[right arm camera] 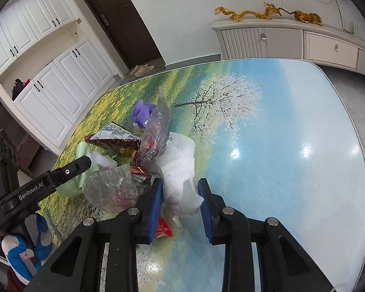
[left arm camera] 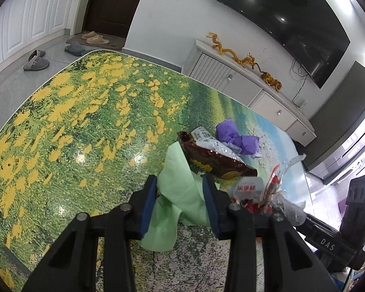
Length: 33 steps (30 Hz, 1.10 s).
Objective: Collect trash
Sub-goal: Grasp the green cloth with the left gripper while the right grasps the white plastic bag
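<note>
Left gripper (left arm camera: 180, 202) straddling green bag (left arm camera: 180, 189), jaws apart

The printed table (right arm camera: 292, 146) lies bare and glossy over its whole blue half to the right of the trash pile, out to the rounded rim; nothing stands there. On the pile's other side the yellow-flower half (left arm camera: 60, 121) is equally bare up to its far edge.

The pile itself is one tight cluster: white tissue (right arm camera: 182, 168) between the spread pads of the right gripper (right arm camera: 180, 194), clear crinkled wrappers (right arm camera: 155, 131) standing tall just left of the tissue, a dark red snack bag (right arm camera: 112, 137) and purple paper (right arm camera: 142, 113) behind them.

Left of the pile, the left gripper (left arm camera: 180, 194) and its green bag (left arm camera: 180, 189) block the approach.
</note>
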Each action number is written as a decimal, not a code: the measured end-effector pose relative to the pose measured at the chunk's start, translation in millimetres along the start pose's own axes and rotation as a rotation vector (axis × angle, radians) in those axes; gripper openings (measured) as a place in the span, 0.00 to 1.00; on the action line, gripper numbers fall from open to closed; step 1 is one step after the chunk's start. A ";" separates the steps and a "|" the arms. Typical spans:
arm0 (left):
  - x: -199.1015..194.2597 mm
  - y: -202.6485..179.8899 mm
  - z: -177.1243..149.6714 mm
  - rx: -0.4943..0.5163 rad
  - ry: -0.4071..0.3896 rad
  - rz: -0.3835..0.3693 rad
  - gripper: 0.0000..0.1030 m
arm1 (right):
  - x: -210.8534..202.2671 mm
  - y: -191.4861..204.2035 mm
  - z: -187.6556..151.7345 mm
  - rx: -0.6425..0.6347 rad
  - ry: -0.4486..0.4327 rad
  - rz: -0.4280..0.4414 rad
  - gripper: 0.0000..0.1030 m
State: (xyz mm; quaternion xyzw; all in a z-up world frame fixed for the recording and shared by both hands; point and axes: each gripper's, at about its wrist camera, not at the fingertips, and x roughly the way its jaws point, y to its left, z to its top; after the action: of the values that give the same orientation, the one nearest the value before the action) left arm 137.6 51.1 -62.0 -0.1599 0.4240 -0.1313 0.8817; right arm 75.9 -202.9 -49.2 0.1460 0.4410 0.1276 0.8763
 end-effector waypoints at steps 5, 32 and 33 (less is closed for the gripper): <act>-2.5 0.9 -3.0 0.000 0.001 0.009 0.35 | -9.5 -2.0 -8.8 -0.020 0.002 0.000 0.28; -10.1 -9.5 -12.8 0.054 -0.009 0.008 0.34 | -28.4 5.9 -36.3 -0.168 0.018 -0.014 0.38; -10.3 -9.1 -13.1 0.053 -0.008 0.009 0.34 | -29.4 5.4 -37.6 -0.170 0.017 -0.014 0.38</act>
State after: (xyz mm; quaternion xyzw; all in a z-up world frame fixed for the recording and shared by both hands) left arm 120.2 44.2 -58.9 -0.1352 0.4173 -0.1380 0.8880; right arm 27.9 -202.8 -46.9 0.0668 0.4370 0.1600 0.8826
